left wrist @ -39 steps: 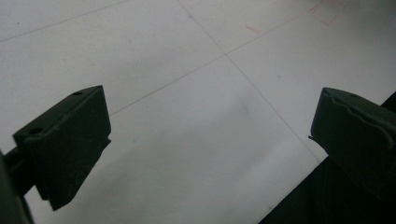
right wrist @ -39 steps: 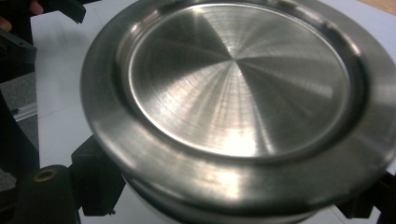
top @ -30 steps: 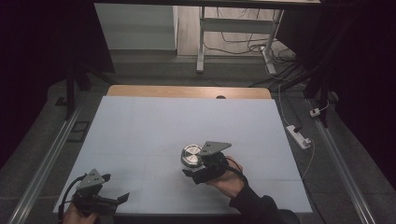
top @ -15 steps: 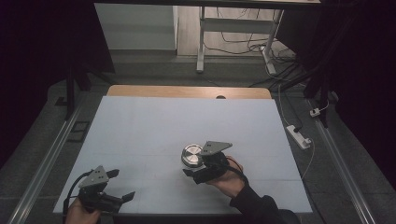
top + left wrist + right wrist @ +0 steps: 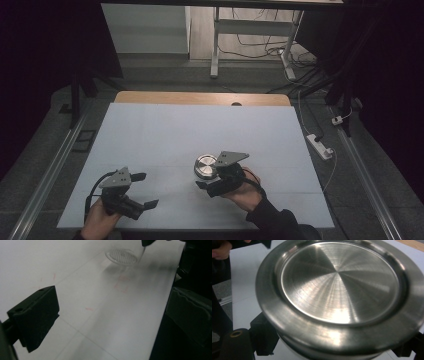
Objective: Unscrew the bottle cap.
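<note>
Since the earlier frames our left gripper (image 5: 141, 191) has slid rightward along the near edge of the table and now sits a little farther in from the left corner, while our right gripper (image 5: 206, 176) has kept its place with the metal piece.

We hold that left gripper released: in the high view its two black jaws stand well apart, pointing to the right across the white table cover (image 5: 165, 135), with nothing between them. Its own view agrees, with one jaw at the lower left, the other at the right edge, and bare white surface between. Far off in that view, near the top, we see a round shape, blurred, resting on the cover.

Our right gripper is clenched around a round stainless-steel lid (image 5: 205, 165), a shallow disc with a raised rim and a brushed face. In the high view the lid lies just right of the table's middle, toward the near side, at the tip of the gripper, under the grey three-cornered plate. In the right gripper view the lid (image 5: 339, 282) looms close, its face up and slightly tilted, and the black jaws press in at its lower left and lower right. Whether it rests on the cover or is lifted just clear of it, we cannot tell.

Our two grippers are well apart. Beyond the white cover a strip of the wooden tabletop (image 5: 200, 98) shows at the far edge.
</note>
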The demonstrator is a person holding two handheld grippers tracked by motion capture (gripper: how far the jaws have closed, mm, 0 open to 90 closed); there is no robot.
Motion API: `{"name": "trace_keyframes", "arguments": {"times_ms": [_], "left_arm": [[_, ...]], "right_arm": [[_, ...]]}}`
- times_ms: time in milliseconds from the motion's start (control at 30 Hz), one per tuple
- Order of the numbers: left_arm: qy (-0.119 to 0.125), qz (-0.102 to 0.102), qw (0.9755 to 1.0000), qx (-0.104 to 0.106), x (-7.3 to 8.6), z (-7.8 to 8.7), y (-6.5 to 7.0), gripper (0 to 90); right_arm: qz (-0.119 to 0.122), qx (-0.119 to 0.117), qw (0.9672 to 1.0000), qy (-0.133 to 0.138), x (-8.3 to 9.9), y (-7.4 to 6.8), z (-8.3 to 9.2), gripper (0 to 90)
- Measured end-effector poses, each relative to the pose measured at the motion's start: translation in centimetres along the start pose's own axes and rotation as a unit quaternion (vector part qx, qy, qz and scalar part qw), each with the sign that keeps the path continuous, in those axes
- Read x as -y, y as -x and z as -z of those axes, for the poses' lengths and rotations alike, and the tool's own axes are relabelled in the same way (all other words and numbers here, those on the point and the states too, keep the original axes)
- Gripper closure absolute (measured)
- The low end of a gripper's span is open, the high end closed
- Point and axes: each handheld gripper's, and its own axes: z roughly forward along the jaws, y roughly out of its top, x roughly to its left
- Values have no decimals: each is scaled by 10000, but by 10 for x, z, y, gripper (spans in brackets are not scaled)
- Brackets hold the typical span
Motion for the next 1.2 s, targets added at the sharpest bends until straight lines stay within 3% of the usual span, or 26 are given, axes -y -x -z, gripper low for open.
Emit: {"name": "trace_keyframes", "arguments": {"times_ms": [167,400,733,1000,1133,1200], "left_arm": [[-68,-31,9999,108,-17,-10,-3,0],[-193,-288,9993,103,-38,-22,-3,0],[-75,-654,9967,475,-64,-41,-6,0],[-90,-1052,9907,862,-84,-59,-5,0],[-101,-1277,9849,1167,-93,-66,-5,0],[-130,-1399,9809,1348,-96,-70,-5,4]], "right_arm": [[40,-28,10000,20,-1,-1,1,148],[79,-66,9999,16,0,-1,1,148],[140,-156,9998,8,0,-2,1,148],[212,-327,9992,-29,0,-2,0,148],[280,-459,9985,-58,0,-5,-2,148],[355,-533,9979,-82,0,-6,-2,148]]}}
